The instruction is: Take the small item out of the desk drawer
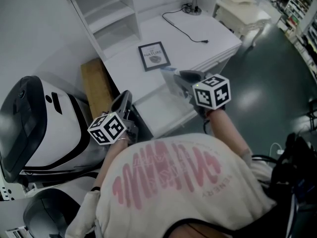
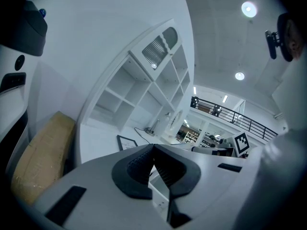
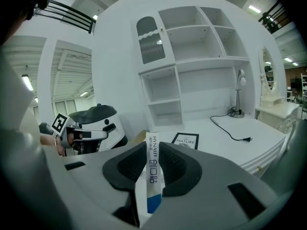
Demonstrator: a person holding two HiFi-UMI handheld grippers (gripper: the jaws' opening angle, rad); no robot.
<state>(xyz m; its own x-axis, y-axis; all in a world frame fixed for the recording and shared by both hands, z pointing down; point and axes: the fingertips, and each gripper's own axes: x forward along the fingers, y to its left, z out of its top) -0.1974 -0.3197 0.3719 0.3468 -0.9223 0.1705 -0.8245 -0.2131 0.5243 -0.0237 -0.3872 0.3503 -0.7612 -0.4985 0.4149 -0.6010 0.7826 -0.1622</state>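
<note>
White and blue, the packet [image 3: 152, 178] is pinched in the right gripper's [image 3: 153, 150] jaws, up above the open drawer [image 1: 171, 125] (so it looks out already). Left gripper [image 2: 153, 152] jaws are closed, empty. Setting it down may be left.

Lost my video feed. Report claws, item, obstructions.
Right claw shut on small white-and-blue packet, held up out of open drawer. Left claw shut, empty. Nothing seen in the way.

Left gripper [image 2: 152, 151] jaws together, right gripper [image 3: 153, 163] jaws clamped.
</note>
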